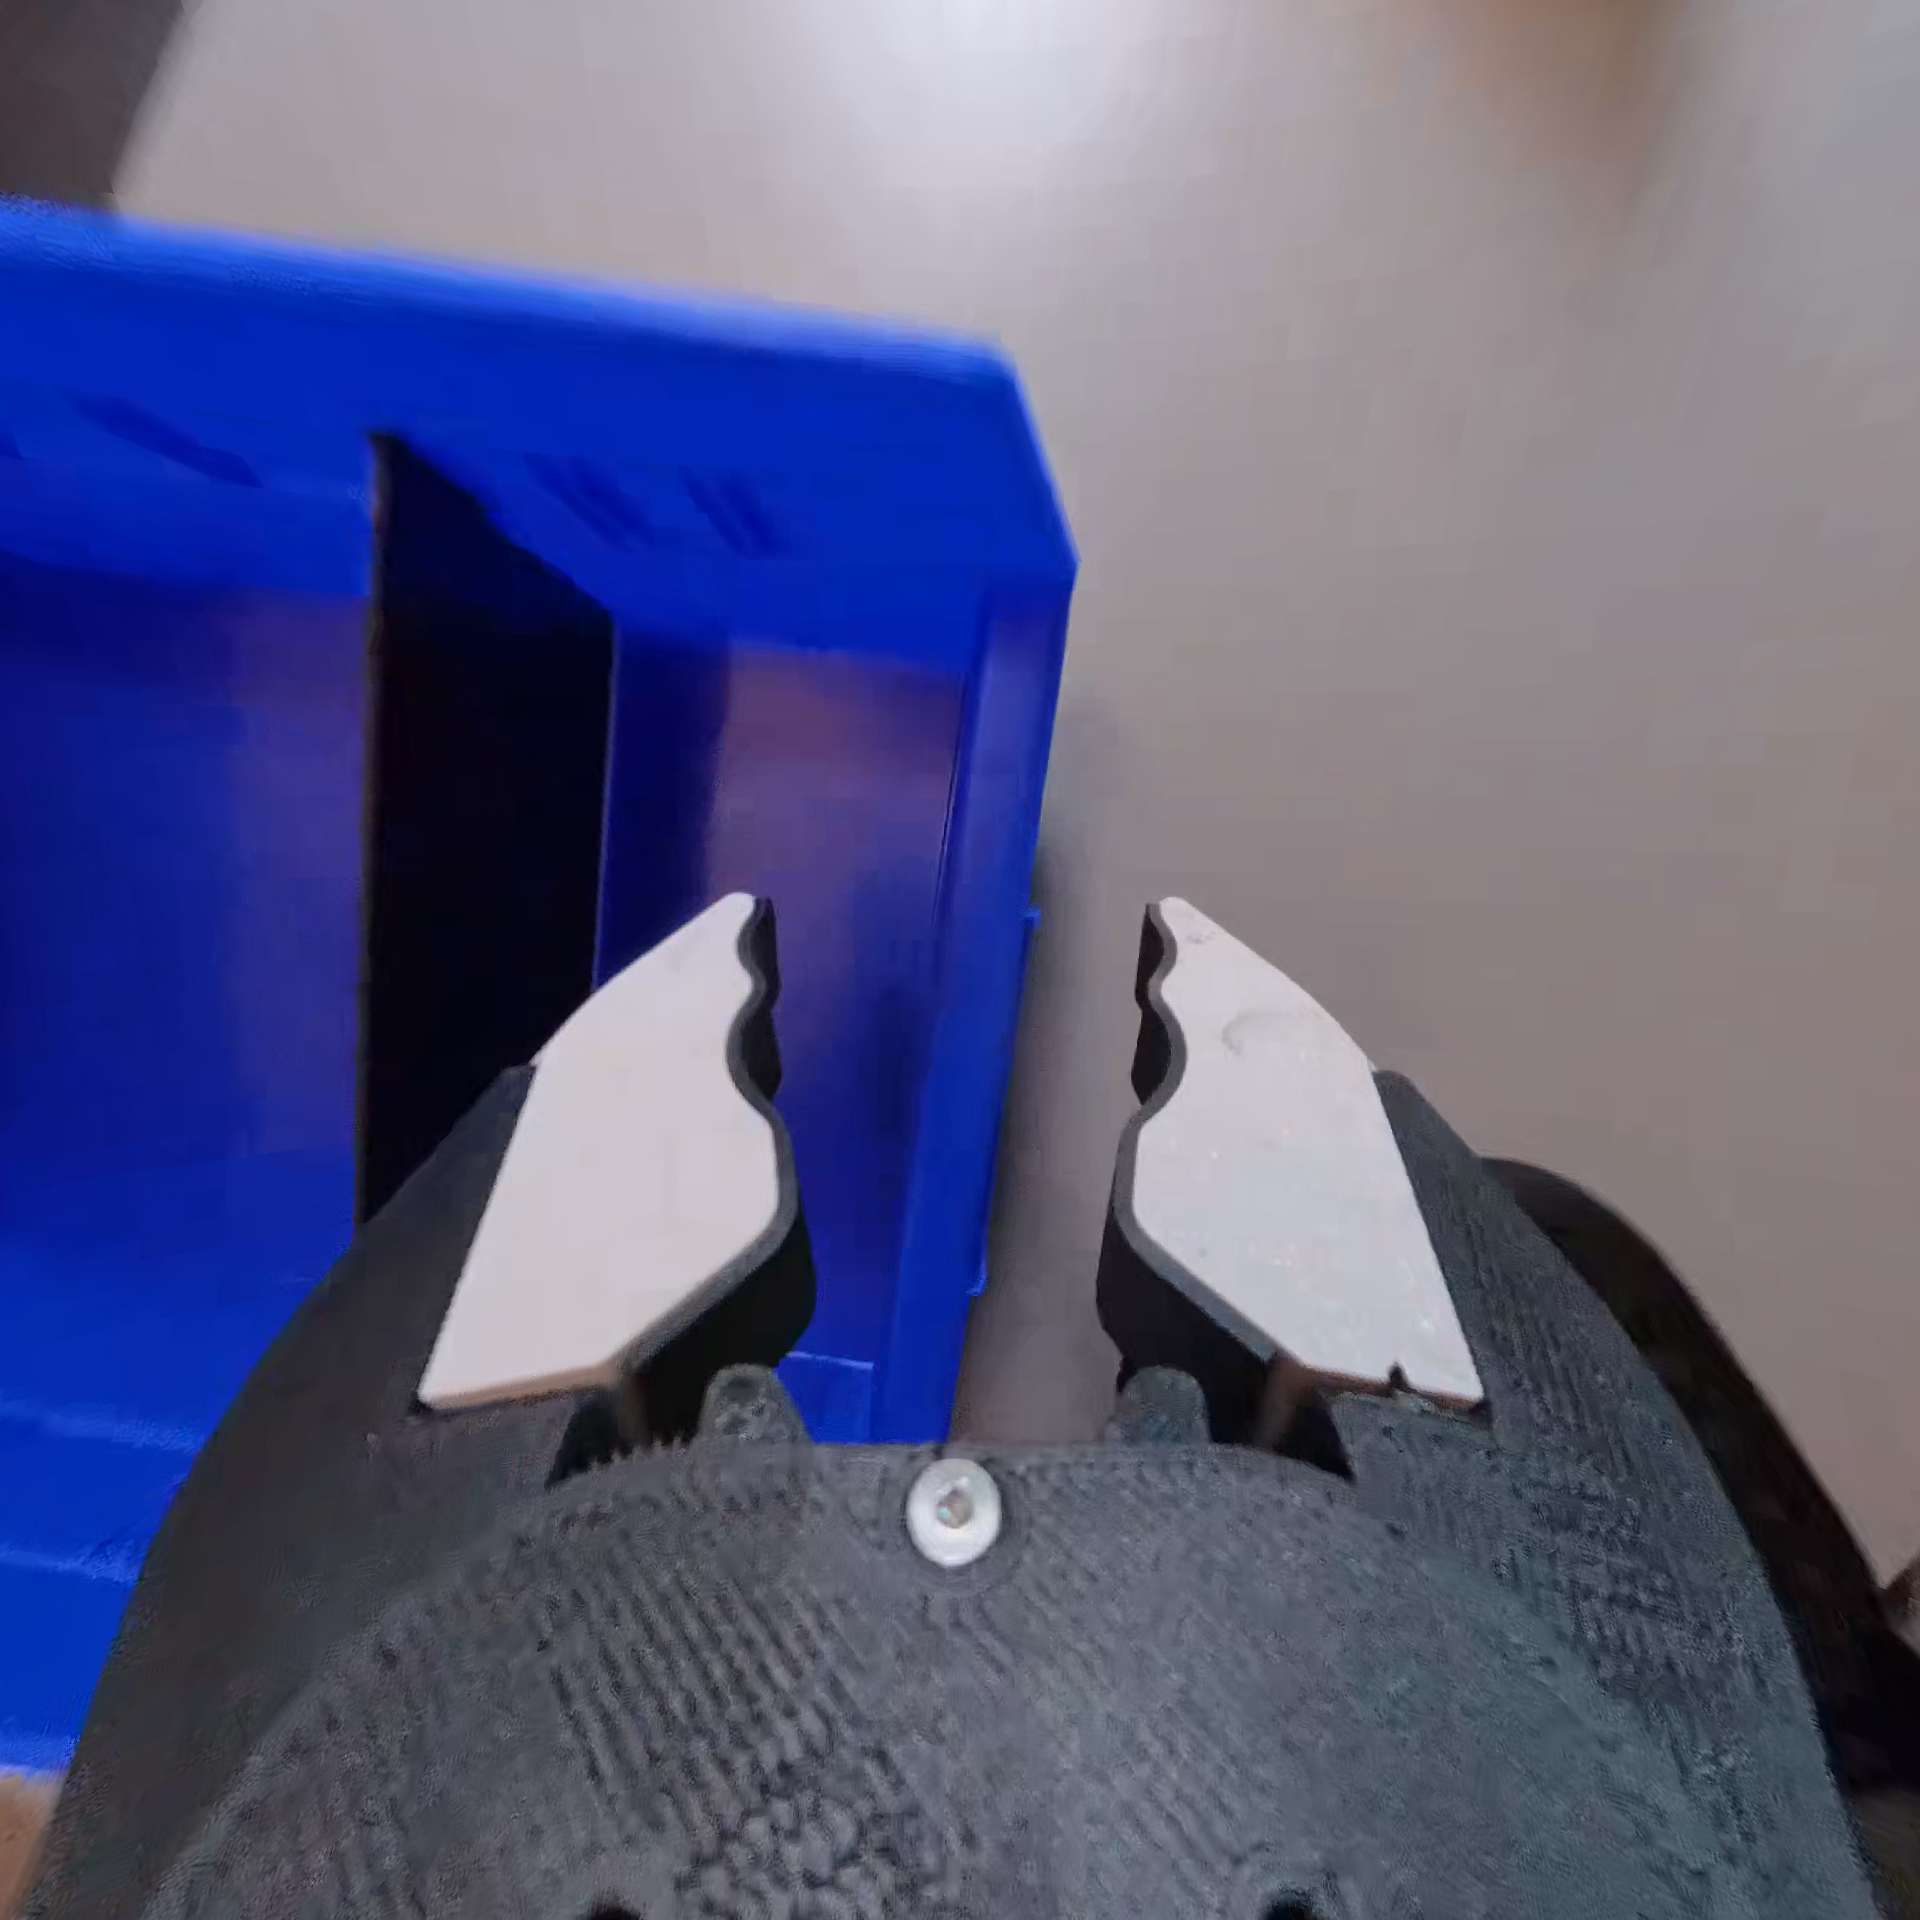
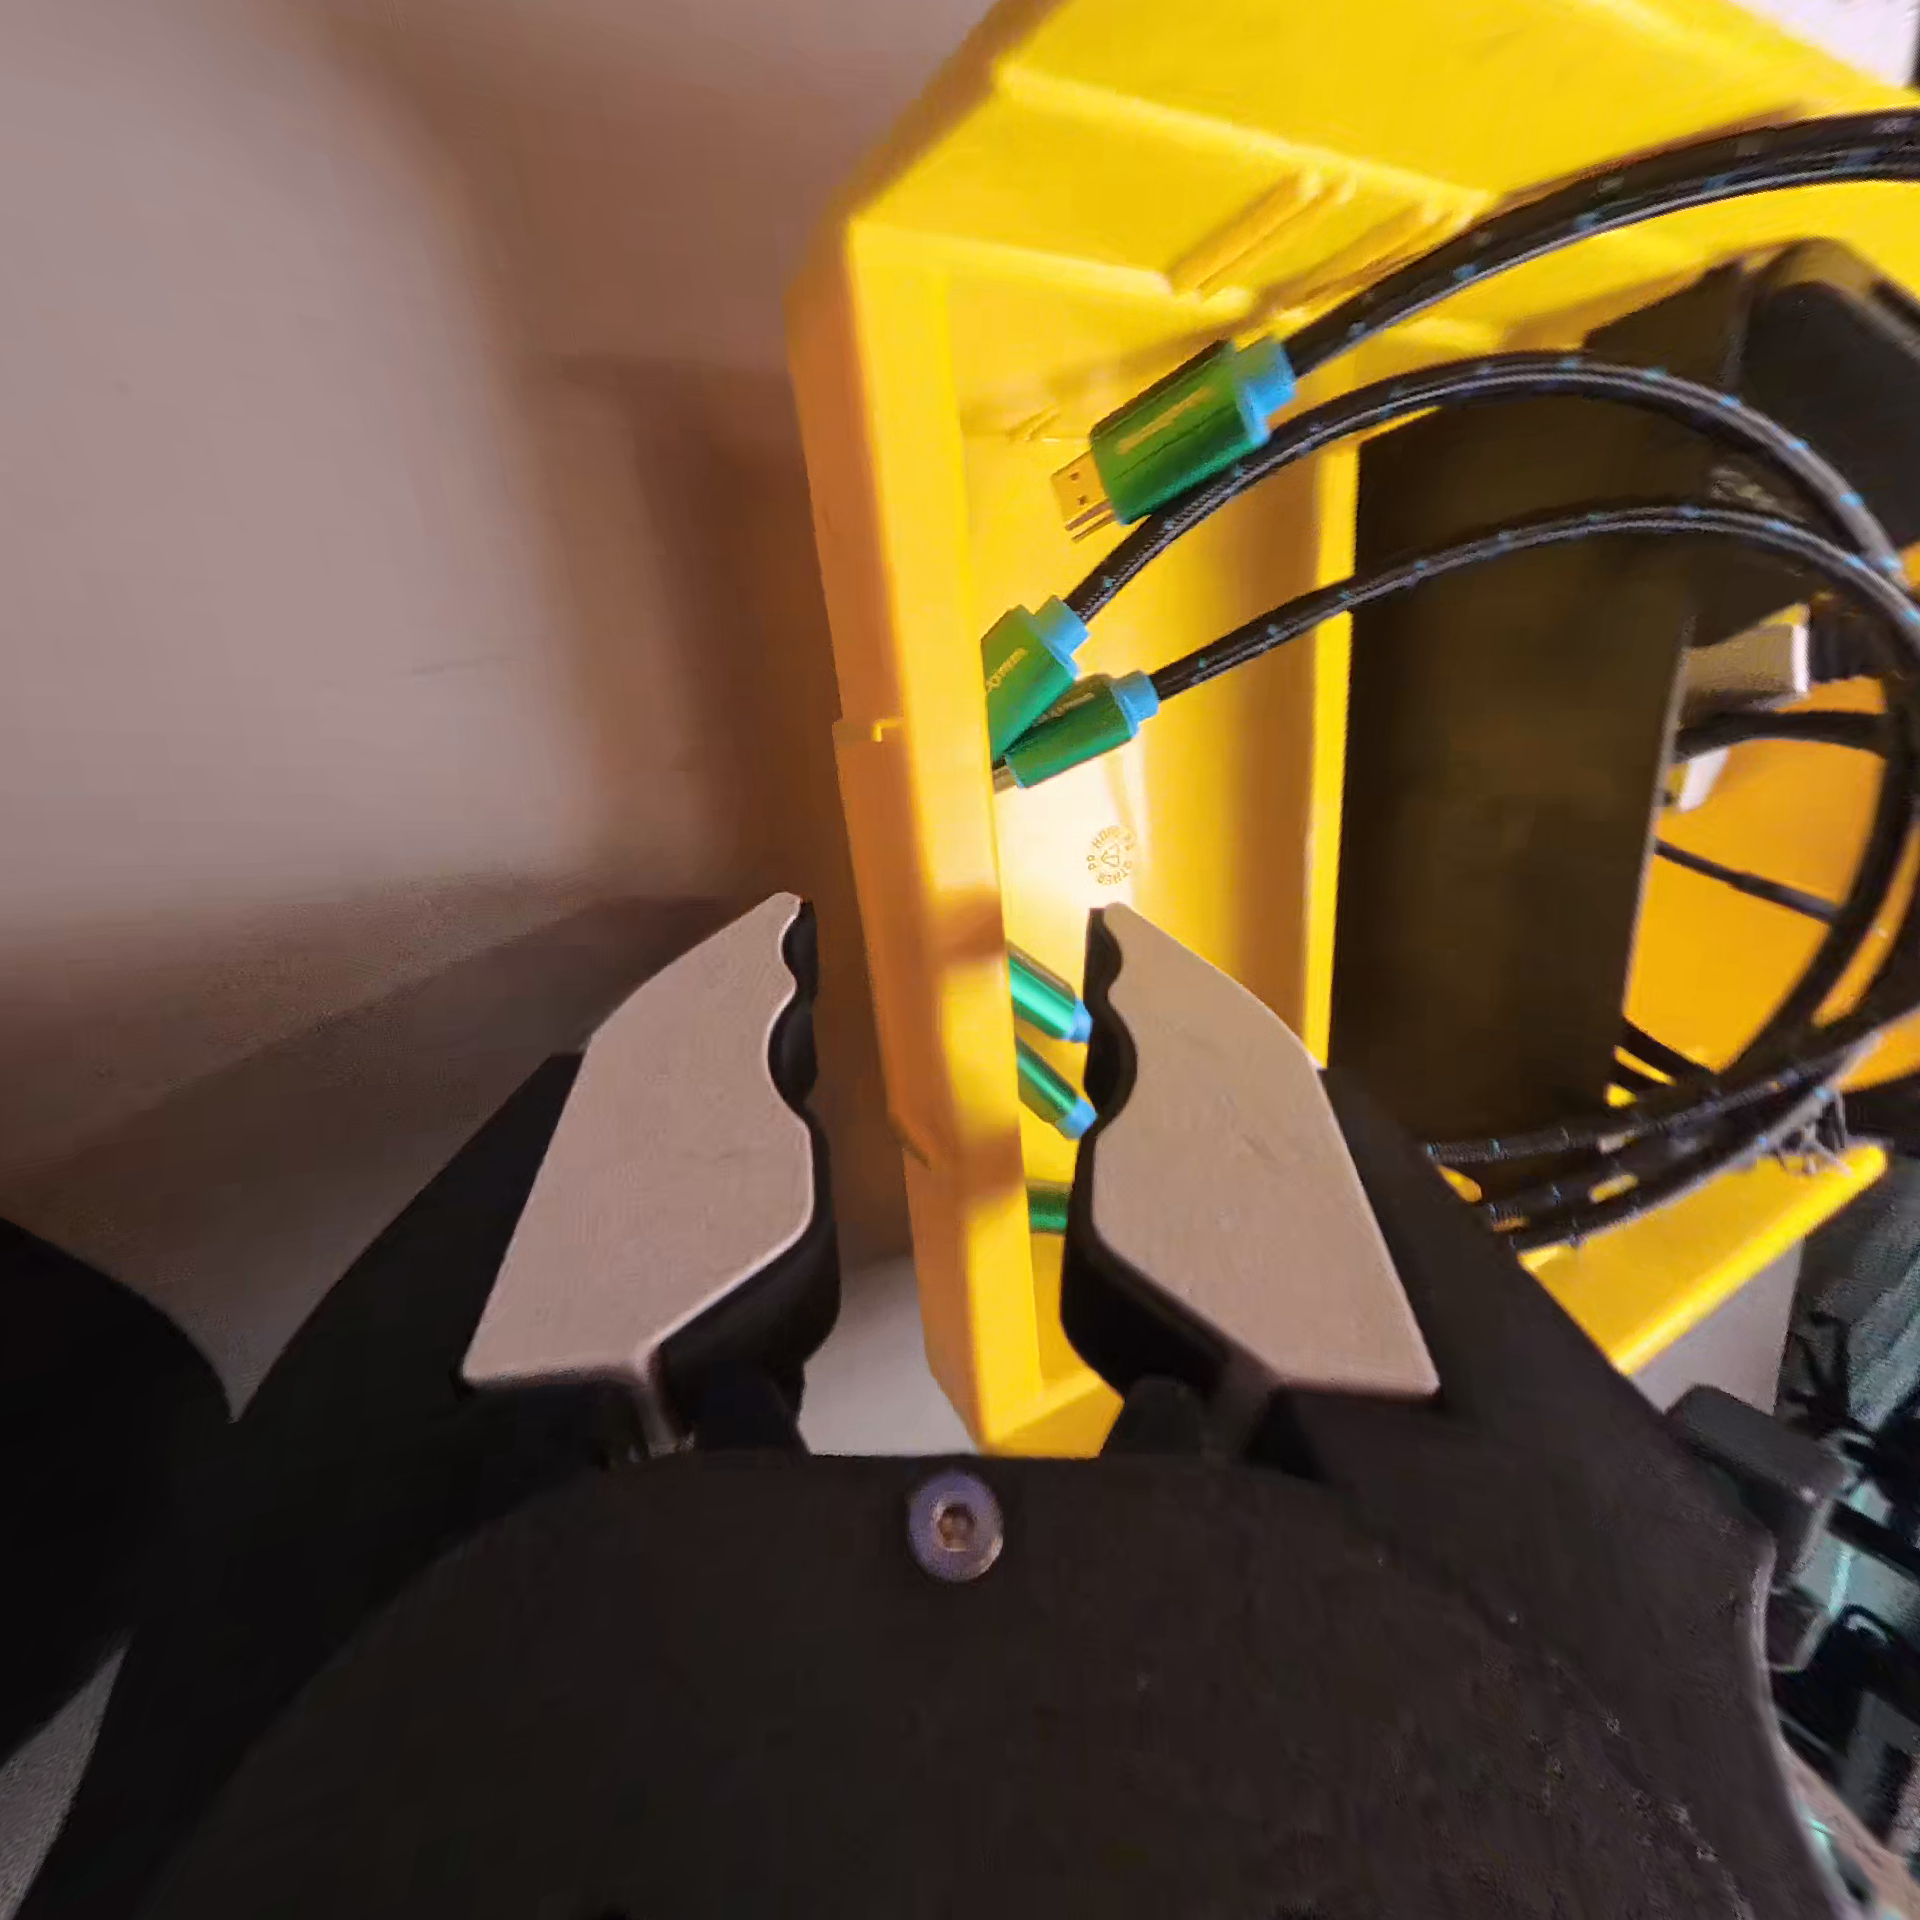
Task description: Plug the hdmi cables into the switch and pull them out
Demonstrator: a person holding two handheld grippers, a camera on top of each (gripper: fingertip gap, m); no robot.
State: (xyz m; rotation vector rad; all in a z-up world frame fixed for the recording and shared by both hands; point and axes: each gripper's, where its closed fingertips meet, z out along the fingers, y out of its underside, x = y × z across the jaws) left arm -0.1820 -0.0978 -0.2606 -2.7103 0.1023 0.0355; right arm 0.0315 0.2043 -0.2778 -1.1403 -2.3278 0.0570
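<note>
Nearest the right wrist camera, the right gripper [image 2: 945, 925] has its fingers apart and empty, straddling the near wall of the yellow bin [image 2: 904, 644] — one finger outside, one inside. That placement suggests a reach toward the cable ends lying against that wall. Just beside the inner finger [image 2: 1226, 1132] lie two green connector tips [image 2: 1049, 1049]; contact cannot be confirmed. Farther along the wall, two more green HDMI plugs [image 2: 1049, 707] rest together, and beyond them a fifth plug [image 2: 1174, 436] shows its gold contact end. The braided black cables [image 2: 1558, 395] loop back across a dark divider [image 2: 1496, 727] toward the far side of the bin. The switch cannot be identified in either view.

Nearest the left wrist camera, the left gripper [image 1: 956, 914] is likewise spread and empty, straddling the right wall of the blue bin [image 1: 997, 727]. No contents are visible in this bin — only a dark divider panel [image 1: 478, 790]. Judged from this layout, no cable is yet picked up.
</note>
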